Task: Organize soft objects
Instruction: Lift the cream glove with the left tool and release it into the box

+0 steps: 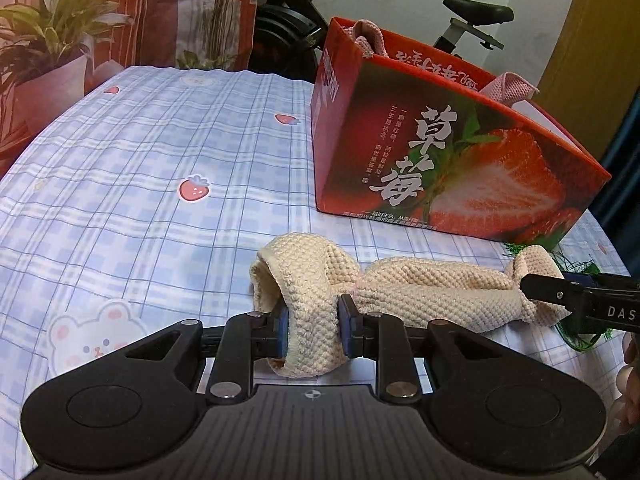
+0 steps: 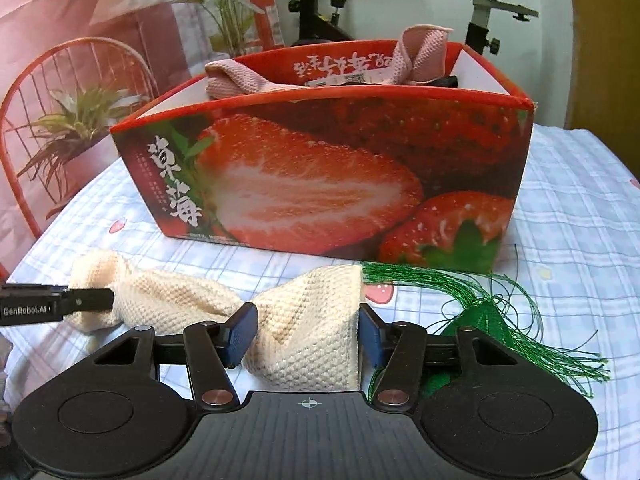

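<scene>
The left gripper (image 1: 311,322) and the right gripper (image 2: 308,330) each clamp one end of the cream waffle-knit cloth (image 1: 420,292), probably so it hangs stretched for folding above the blue plaid tabletop (image 1: 140,168). "GenRobot.AI" and "DAS" mark the grippers. A green thread tassel (image 2: 492,312) lies beside. Beyond, the red strawberry-printed cardboard box (image 2: 320,176), printed "草莓", holds pink knit cloths (image 2: 420,56).

Both our wrist views sit low, close behind their fingers, facing the strawberry box (image 1: 452,168) (image 2: 320,176); both share the cream cloth (image 1: 420,292) (image 2: 304,332).
</scene>
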Action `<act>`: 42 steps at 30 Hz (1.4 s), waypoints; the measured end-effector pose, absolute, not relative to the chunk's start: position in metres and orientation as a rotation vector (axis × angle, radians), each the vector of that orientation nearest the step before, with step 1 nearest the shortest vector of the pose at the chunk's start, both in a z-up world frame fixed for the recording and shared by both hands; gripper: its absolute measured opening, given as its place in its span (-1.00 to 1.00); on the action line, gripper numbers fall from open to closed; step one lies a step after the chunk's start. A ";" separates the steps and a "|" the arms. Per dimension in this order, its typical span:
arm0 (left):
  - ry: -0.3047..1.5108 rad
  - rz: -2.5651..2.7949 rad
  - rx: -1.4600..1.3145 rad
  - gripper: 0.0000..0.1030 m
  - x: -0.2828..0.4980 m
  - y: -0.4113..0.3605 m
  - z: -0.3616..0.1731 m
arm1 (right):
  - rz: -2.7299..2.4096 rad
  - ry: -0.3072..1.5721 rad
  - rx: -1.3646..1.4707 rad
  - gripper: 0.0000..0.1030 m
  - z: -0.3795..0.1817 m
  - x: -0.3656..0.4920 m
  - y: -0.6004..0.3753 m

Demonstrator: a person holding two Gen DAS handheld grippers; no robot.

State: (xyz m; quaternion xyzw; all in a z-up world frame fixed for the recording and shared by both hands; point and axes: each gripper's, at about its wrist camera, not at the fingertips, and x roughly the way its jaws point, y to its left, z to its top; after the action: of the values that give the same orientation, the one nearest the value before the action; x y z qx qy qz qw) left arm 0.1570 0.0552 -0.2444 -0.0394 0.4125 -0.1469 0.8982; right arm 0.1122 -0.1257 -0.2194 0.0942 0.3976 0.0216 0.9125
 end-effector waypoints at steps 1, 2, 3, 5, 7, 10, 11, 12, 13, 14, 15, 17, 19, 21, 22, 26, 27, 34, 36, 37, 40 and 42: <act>0.855 -0.302 -0.086 -0.50 0.157 0.055 -0.244 | 0.045 0.819 0.194 -0.17 -0.219 0.112 -0.126; 0.856 -0.302 -0.086 -0.50 0.157 0.056 -0.244 | 0.047 0.822 0.197 -0.41 -0.220 0.113 -0.126; 0.857 -0.303 -0.088 -0.52 0.156 0.055 -0.243 | 0.052 0.831 0.205 -0.52 -0.220 0.114 -0.126; 0.855 -0.310 -0.099 -0.56 0.156 0.056 -0.240 | 0.058 0.831 0.226 -0.65 -0.219 0.112 -0.127; 0.845 -0.316 -0.121 -0.57 0.154 0.059 -0.236 | 0.059 0.809 0.218 -0.72 -0.215 0.108 -0.127; 0.801 -0.327 -0.125 -0.57 0.149 0.059 -0.223 | 0.065 0.755 0.219 -0.73 -0.202 0.102 -0.129; 0.784 -0.330 -0.125 -0.57 0.148 0.058 -0.218 | 0.068 0.733 0.216 -0.73 -0.196 0.100 -0.130; 0.768 -0.334 -0.126 -0.57 0.147 0.058 -0.213 | 0.070 0.711 0.211 -0.73 -0.190 0.097 -0.130; 0.752 -0.338 -0.129 -0.57 0.146 0.058 -0.208 | 0.074 0.689 0.205 -0.73 -0.185 0.096 -0.130; 0.735 -0.342 -0.133 -0.57 0.146 0.058 -0.201 | 0.076 0.667 0.198 -0.73 -0.179 0.094 -0.131; 0.719 -0.346 -0.134 -0.57 0.145 0.057 -0.196 | 0.078 0.649 0.191 -0.73 -0.174 0.092 -0.131; 0.684 -0.357 -0.133 -0.57 0.143 0.055 -0.183 | 0.083 0.594 0.172 -0.73 -0.156 0.090 -0.134; 0.649 -0.373 -0.125 -0.57 0.141 0.053 -0.170 | 0.083 0.575 0.166 -0.73 -0.149 0.089 -0.136; 0.618 -0.387 -0.119 -0.57 0.141 0.050 -0.157 | 0.078 0.531 0.156 -0.73 -0.132 0.089 -0.141; 0.601 -0.395 -0.115 -0.57 0.142 0.048 -0.150 | 0.078 0.531 0.156 -0.73 -0.132 0.089 -0.141; 0.554 -0.416 -0.095 -0.57 0.152 0.037 -0.127 | 0.068 0.468 0.144 -0.73 -0.108 0.095 -0.151; 0.547 -0.419 -0.091 -0.57 0.156 0.034 -0.123 | 0.067 0.460 0.140 -0.74 -0.103 0.098 -0.154; 0.546 -0.437 -0.053 -0.57 0.201 0.003 -0.105 | 0.032 0.471 0.079 -0.74 -0.080 0.138 -0.172; 0.571 -0.450 -0.040 -0.57 0.216 -0.008 -0.105 | 0.019 0.491 0.061 -0.74 -0.081 0.152 -0.175; 0.586 -0.458 -0.028 -0.57 0.223 -0.012 -0.106 | 0.010 0.505 0.054 -0.74 -0.082 0.160 -0.178; 0.671 -0.504 -0.001 -0.57 0.241 -0.027 -0.117 | -0.007 0.554 0.032 -0.74 -0.090 0.181 -0.183; 0.711 -0.496 0.001 -0.57 0.254 -0.034 -0.125 | -0.005 0.599 0.010 -0.74 -0.098 0.192 -0.181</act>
State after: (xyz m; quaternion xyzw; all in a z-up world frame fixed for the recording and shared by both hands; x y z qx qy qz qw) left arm 0.2540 -0.0338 -0.1249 0.0003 0.3446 -0.2404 0.9074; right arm 0.1923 -0.1813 -0.0982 0.0051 0.2950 -0.0025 0.9555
